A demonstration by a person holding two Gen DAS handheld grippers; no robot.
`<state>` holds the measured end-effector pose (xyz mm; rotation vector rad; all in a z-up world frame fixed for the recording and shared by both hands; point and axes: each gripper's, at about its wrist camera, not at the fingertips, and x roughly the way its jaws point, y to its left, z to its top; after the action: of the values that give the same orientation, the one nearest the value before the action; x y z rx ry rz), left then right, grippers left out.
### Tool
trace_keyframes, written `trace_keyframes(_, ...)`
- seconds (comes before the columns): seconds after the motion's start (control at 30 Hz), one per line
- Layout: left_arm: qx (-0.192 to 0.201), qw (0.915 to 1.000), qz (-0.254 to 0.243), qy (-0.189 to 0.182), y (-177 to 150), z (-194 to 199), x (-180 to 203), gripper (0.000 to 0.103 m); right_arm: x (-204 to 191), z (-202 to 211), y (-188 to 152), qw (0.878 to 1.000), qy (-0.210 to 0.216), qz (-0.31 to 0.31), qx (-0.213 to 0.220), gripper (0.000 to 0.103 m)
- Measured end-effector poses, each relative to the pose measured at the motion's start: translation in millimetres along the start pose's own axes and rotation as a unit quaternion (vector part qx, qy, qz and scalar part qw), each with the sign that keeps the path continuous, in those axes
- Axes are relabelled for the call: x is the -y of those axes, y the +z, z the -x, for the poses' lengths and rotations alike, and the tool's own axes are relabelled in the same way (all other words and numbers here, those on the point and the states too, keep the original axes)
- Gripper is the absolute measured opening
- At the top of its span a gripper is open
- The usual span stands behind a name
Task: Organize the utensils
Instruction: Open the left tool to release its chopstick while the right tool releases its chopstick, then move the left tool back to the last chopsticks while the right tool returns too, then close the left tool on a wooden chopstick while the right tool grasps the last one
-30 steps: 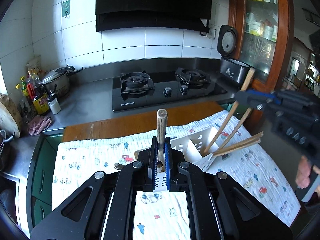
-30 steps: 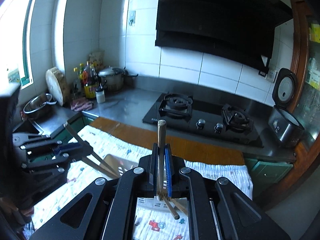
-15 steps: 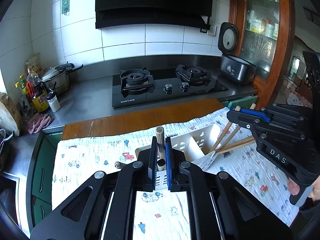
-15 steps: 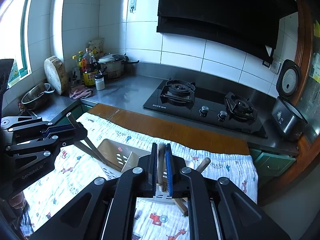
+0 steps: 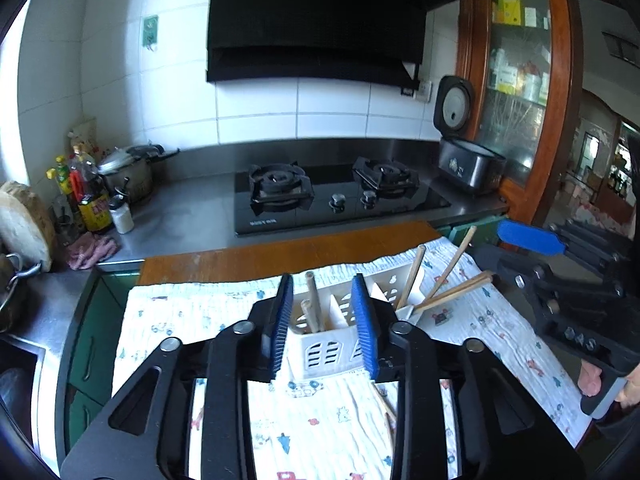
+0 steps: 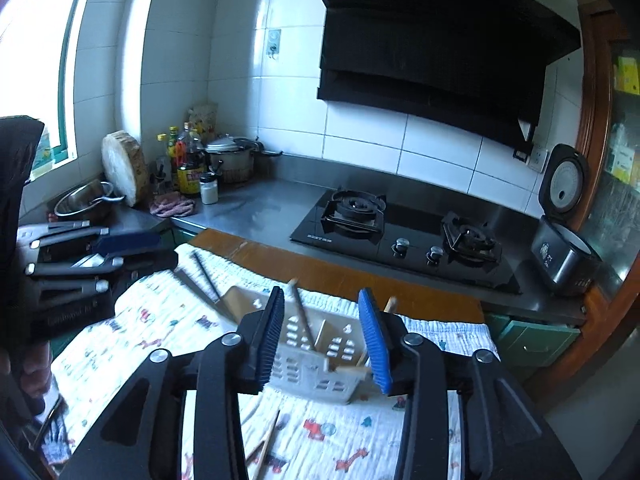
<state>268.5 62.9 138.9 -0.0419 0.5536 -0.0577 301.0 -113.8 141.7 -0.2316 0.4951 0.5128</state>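
Wooden utensils (image 5: 412,280) stand tilted in a white slotted caddy (image 5: 332,350) on the cloth

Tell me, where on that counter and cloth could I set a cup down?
Free: steel counter between the bottles and the stove; the wooden strip behind the patterned cloth; the cloth left of the white caddy. Crowded: bottle corner, and around the caddy with both grippers.

A black two-burner gas hob (image 5: 340,198) sits at twelve o'clock on the steel bench (image 5: 192,208); an open dark rice cooker (image 5: 466,160) at two, sauce bottles (image 5: 86,196) at ten.
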Motion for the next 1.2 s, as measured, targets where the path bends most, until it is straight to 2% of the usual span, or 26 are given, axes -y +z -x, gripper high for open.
trace_keyframes(0.17, 0.008, 0.9999, 0.007, 0.006, -27, 35, 1, 0.046, -18, 26, -35, 1.000, 0.021, 0.005, -0.008, 0.044)
trace_keyframes(0.27, 0.007, 0.9999, 0.012, 0.002, -52, 51, 2, 0.048, -31, 33, -72, 0.999, 0.039, 0.004, -0.030, 0.044)
trace_keyframes(0.47, 0.002, 0.9996, 0.027, 0.005, -100, 73, 4, 0.056, -59, 29, -144, 0.996, 0.045, 0.011, -0.077, 0.044)
trace_keyframes(0.6, -0.008, 0.9991, 0.039, 0.012, -131, 81, 4, 0.061, -67, 21, -188, 0.993, 0.058, -0.009, -0.106, 0.044)
trace_keyframes(0.67, -0.011, 0.9989, 0.042, 0.019, -144, 83, 5, 0.062, -73, 18, -205, 0.993, 0.048, -0.008, -0.112, 0.041)
trace_keyframes(0.7, -0.014, 0.9988, 0.043, 0.019, -151, 84, 5, 0.062, -74, 15, -214, 0.991, 0.057, -0.020, -0.120, 0.039)
trace_keyframes(0.87, -0.036, 0.9962, 0.078, 0.016, -188, 84, -4, 0.062, -76, 0, -241, 0.986, 0.062, -0.042, -0.147, 0.029)
trace_keyframes(1.2, -0.078, 0.9914, 0.104, 0.017, -238, 73, -13, 0.062, -71, -17, -256, 0.981, 0.062, -0.072, -0.169, 0.017)
